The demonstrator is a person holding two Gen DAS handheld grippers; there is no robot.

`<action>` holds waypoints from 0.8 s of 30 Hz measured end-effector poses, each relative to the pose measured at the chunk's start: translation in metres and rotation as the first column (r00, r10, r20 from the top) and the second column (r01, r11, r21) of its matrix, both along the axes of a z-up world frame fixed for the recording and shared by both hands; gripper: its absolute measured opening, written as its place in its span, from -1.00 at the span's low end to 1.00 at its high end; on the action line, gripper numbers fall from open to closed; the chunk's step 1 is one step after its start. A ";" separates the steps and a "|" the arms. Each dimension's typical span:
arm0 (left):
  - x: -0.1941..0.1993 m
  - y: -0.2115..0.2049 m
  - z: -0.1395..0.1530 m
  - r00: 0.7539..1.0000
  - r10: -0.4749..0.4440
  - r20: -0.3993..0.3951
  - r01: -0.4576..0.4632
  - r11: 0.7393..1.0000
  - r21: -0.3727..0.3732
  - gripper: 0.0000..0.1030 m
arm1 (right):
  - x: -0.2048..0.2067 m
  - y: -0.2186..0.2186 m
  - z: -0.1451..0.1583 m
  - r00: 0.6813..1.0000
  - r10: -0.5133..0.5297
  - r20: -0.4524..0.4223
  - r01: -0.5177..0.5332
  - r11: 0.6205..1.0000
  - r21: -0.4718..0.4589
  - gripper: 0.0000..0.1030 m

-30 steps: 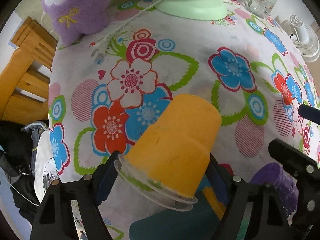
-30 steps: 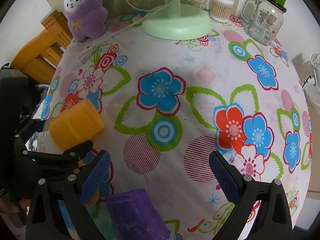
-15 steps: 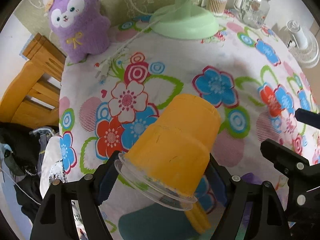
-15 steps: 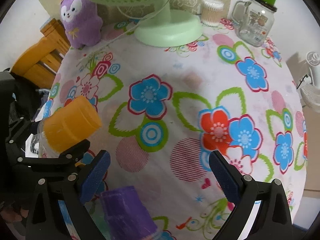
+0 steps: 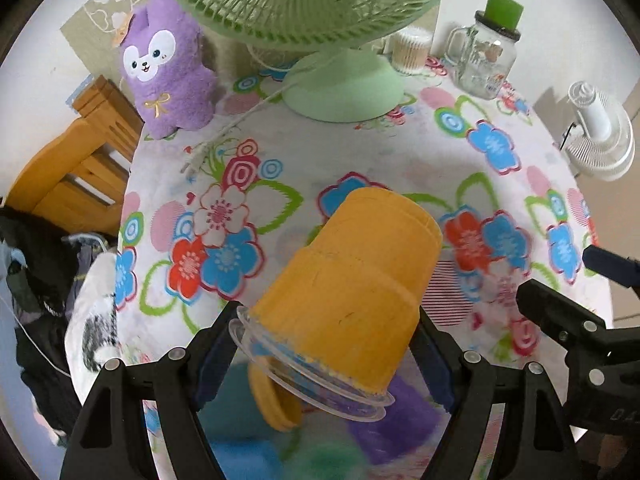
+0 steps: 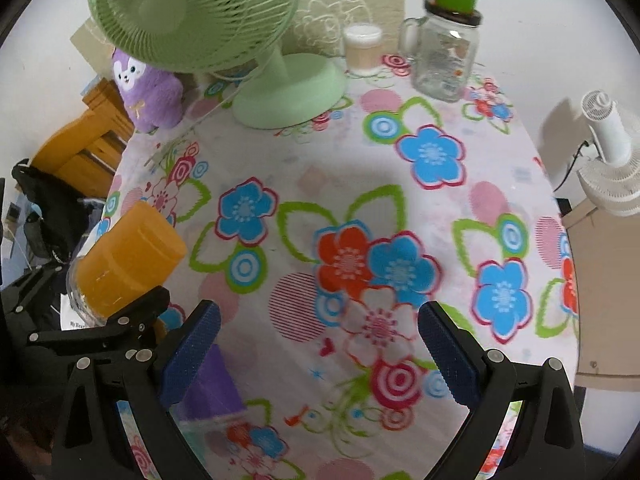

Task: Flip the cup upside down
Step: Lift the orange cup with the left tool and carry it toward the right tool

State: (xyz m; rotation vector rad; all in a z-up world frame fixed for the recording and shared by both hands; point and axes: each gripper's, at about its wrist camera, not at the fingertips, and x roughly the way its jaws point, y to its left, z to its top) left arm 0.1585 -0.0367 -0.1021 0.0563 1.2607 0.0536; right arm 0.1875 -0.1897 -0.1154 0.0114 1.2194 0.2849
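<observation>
My left gripper (image 5: 324, 344) is shut on an orange cup (image 5: 352, 284) with a clear rim. It holds the cup in the air above the floral table (image 5: 360, 160), tilted, with its base pointing up and away. The cup also shows at the left of the right wrist view (image 6: 128, 260). My right gripper (image 6: 316, 348) is open and empty over the table's near part. A purple cup (image 6: 210, 384) stands below, by its left finger, and shows blurred in the left wrist view (image 5: 400, 420).
A green fan (image 6: 224, 36), a purple plush toy (image 5: 168, 68), a glass jar mug (image 6: 444, 40) and a cotton swab tub (image 6: 362, 50) stand at the table's far side. A second orange cup (image 5: 272, 400) lies under the held one. A wooden chair (image 5: 76, 160) is left.
Both grippers have risen, so more of the fan and far wall shows. The orange cup stays gripped and has tilted a little more upright. The right gripper stays open.
</observation>
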 end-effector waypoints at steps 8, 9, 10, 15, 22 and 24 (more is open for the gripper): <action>-0.018 -0.050 0.004 0.998 0.069 -0.004 -0.069 0.997 -0.037 0.60 | -0.013 -0.052 0.011 1.000 -0.012 0.009 0.012 1.000 0.000 0.95; -0.019 -0.055 0.003 0.997 0.072 -0.007 -0.072 0.997 -0.040 0.60 | -0.015 -0.059 0.012 1.000 -0.014 0.008 0.014 1.000 -0.004 0.95; -0.022 -0.062 0.002 0.997 0.077 -0.010 -0.078 0.996 -0.044 0.60 | -0.017 -0.065 0.012 1.000 -0.015 0.007 0.015 1.000 -0.007 0.95; -0.033 -0.089 -0.008 0.994 0.101 -0.030 -0.103 0.993 -0.065 0.60 | -0.026 -0.092 0.008 1.000 -0.020 -0.002 0.020 1.000 -0.022 0.96; -0.047 -0.113 -0.029 0.989 0.135 -0.065 -0.141 0.985 -0.095 0.60 | -0.034 -0.120 -0.004 0.999 -0.022 -0.025 0.021 0.998 -0.051 0.95; -0.051 -0.118 -0.038 0.985 0.154 -0.081 -0.162 0.981 -0.108 0.60 | -0.035 -0.123 -0.009 0.999 -0.018 -0.031 0.016 0.998 -0.064 0.95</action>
